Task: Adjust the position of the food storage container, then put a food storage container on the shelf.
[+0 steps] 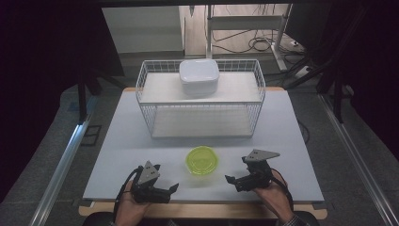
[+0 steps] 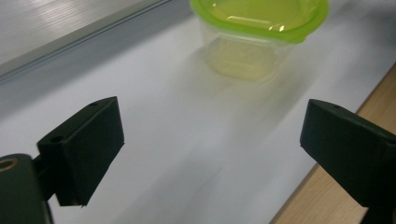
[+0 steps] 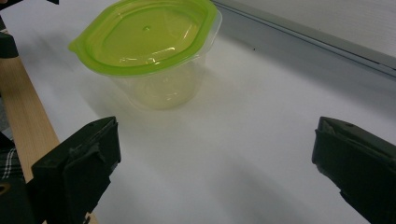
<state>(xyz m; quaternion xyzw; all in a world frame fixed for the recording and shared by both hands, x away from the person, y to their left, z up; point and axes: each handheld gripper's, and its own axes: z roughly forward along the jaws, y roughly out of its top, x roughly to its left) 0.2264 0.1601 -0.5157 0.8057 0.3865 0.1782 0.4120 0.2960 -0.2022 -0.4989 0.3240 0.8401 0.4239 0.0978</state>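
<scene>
Scene: A person works at a white counter (image 1: pixel 141 141) with a claw in each hand, seen from the high view.
Tub: A clear plastic tub (image 1: pixel 202 160) with a lime-green lid (image 3: pixel 144 37) stands upright on the counter near its front edge, between the two claws and touching neither.
Left claw: The left claw (image 1: pixel 175 187) rests low at the front of the counter, pointing toward the tub. Its jaws stand wide apart with nothing between them; in the left gripper view (image 2: pixel 212 144) the tub (image 2: pixel 254 42) sits ahead, well clear of the black jaws.
Right claw: The right claw (image 1: pixel 229 179) sits to the tub's other side, also aimed at it. Its jaws are spread wide and hold nothing; in the right gripper view (image 3: pixel 215 163) the tub (image 3: pixel 154 70) stands ahead and to the left of the gap.
Hands: The left hand (image 1: pixel 128 207) and right hand (image 1: pixel 273 194) come in from the bottom edge, each wrapped around its tool.
Background: A white wire basket rack (image 1: pixel 146 101) stands at the back of the counter, with a white lidded box (image 1: pixel 199 76) on its upper shelf.
Edge: A wooden strip (image 2: pixel 369 93) runs along the counter's front side.
</scene>
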